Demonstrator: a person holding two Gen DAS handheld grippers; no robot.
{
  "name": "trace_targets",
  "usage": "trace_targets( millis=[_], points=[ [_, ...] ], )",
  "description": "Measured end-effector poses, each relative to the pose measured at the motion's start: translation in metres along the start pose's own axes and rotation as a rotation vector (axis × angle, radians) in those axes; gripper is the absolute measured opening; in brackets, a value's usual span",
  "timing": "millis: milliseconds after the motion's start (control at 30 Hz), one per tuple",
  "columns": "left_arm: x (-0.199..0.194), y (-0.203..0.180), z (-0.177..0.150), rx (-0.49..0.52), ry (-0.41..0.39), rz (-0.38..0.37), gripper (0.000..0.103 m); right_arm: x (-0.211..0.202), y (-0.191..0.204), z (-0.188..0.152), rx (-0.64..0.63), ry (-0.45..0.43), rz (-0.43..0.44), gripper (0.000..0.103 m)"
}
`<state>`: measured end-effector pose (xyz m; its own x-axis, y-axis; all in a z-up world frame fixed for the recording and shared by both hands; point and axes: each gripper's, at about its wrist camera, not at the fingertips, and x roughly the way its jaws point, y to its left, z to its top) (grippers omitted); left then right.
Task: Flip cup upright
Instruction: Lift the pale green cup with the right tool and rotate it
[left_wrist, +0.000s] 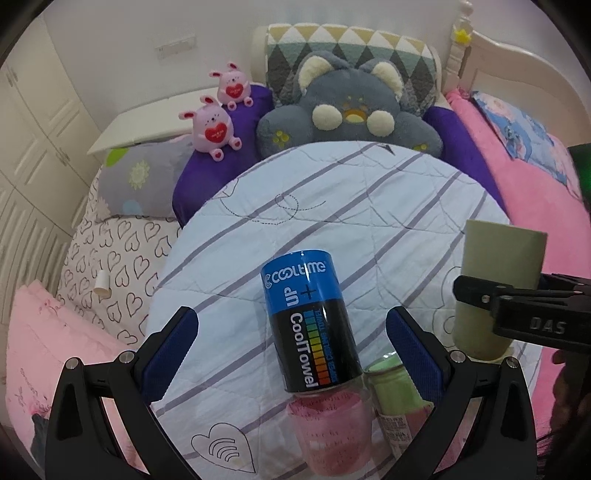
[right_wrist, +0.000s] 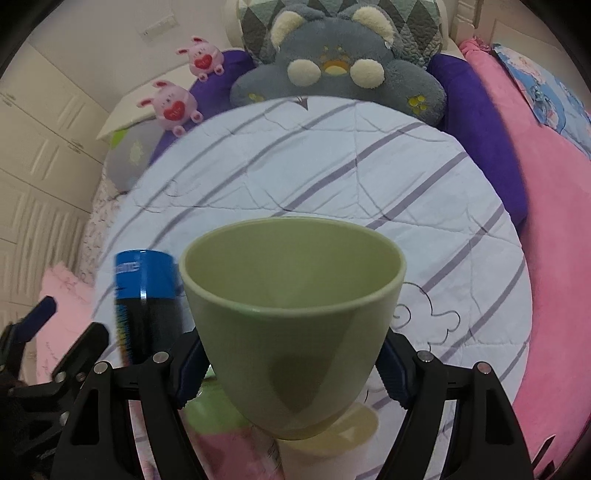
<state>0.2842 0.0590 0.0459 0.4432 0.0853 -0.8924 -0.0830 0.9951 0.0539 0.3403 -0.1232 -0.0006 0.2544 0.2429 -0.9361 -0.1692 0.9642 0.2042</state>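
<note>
The green cup (right_wrist: 291, 325) sits mouth-up between the blue pads of the right gripper (right_wrist: 291, 373), which is closed against its lower sides, above the near right part of the striped quilt (left_wrist: 369, 206). The left gripper (left_wrist: 291, 343) is spread wide with nothing in its grasp, its fingers either side of a blue-and-black CoolTowel canister (left_wrist: 310, 325) lying near the quilt's near edge.

Home bedroom. Bed headboard (left_wrist: 491, 55) at 1 o'clock, grey bear plush (left_wrist: 351, 110) at 12, two pink bunny plushies (left_wrist: 216, 127) at 11 (heart bellies), striped quilt (left_wrist: 332, 206) centre, heart-print sheet (left_wrist: 122, 254) and white wardrobe doors (left_wrist: 33, 122) at 9.
</note>
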Motion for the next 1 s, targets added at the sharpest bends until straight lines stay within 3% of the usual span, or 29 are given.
trace_targets(
  millis=[200,467,633,833,1000],
  points=[
    [-0.029,-0.007,-0.010,0.025,-0.044,-0.013,0.103,-0.041,-0.001,-0.023,0.003,-0.046,-0.006,0.078],
    [-0.054,-0.022,-0.045,0.083,-0.093,-0.026,0.103,-0.075,-0.015,-0.079,0.030,-0.089,-0.026,0.078],
    [-0.059,-0.030,-0.074,0.102,-0.150,-0.064,0.103,-0.073,-0.019,-0.116,0.020,-0.139,0.007,0.078],
    [-0.058,-0.036,-0.118,0.141,-0.224,-0.061,0.103,-0.057,-0.023,-0.163,0.009,-0.194,0.046,0.078],
    [-0.060,-0.030,-0.160,0.119,-0.277,-0.041,0.103,-0.050,-0.015,-0.202,-0.045,-0.255,0.083,0.078]
  ],
)
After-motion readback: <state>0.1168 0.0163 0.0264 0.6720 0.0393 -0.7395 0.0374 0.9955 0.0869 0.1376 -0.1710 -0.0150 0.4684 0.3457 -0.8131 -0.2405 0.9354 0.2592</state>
